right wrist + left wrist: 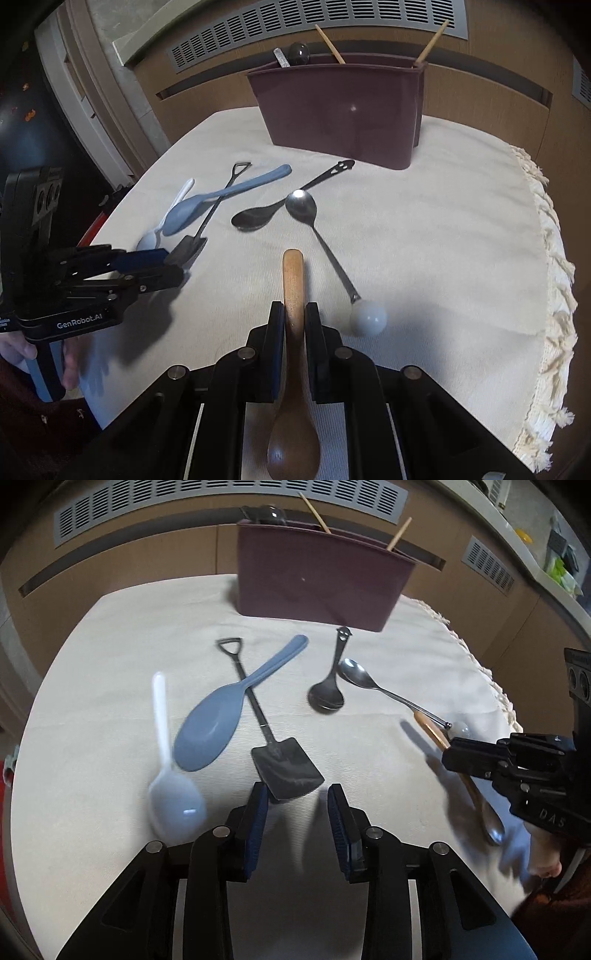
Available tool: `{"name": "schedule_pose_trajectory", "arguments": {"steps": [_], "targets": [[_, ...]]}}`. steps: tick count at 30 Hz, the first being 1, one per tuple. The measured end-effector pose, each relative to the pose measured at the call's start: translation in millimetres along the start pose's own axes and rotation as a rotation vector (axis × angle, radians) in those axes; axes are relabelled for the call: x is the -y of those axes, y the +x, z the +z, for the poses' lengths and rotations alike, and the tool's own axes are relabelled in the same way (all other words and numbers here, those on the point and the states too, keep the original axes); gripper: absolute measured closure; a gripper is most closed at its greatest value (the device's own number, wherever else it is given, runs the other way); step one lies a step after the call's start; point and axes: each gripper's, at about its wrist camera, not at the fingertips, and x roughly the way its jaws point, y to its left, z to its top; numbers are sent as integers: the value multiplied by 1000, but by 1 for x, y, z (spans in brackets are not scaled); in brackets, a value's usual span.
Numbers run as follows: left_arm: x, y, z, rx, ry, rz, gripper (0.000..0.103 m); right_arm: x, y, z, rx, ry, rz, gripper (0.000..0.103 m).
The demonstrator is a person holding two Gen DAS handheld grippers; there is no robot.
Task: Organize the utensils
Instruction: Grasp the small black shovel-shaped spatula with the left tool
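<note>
My right gripper is shut on the handle of a wooden spoon, bowl toward the camera; it also shows in the left wrist view. My left gripper is open and empty, just in front of the blade of a black shovel-shaped spoon. On the cloth lie a blue spoon, a white plastic spoon, a black smiley-handled spoon and a steel spoon with a white ball end. A maroon utensil holder stands at the back with chopsticks in it.
A cream tablecloth with a fringed edge covers the table. Wooden panels with vent grilles stand behind the holder. A counter with small items is at the far right.
</note>
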Motion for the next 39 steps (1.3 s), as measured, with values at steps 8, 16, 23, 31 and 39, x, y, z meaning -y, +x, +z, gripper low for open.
{"name": "schedule_pose_trajectory", "arguments": {"steps": [8, 16, 23, 31, 39], "targets": [[8, 11, 12, 22, -73, 17, 62, 2, -1, -14, -5, 3, -51, 93], [9, 16, 15, 72, -74, 30, 62, -2, -1, -22, 38, -3, -82, 92], [-38, 3, 10, 62, -105, 142, 61, -12, 0, -27, 71, -22, -138, 92], [-18, 10, 21, 75, -36, 44, 59, -9, 1, -30, 86, 22, -54, 68], [-11, 30, 36, 78, -5, 139, 59, -11, 0, -31, 77, 2, -60, 68]]}}
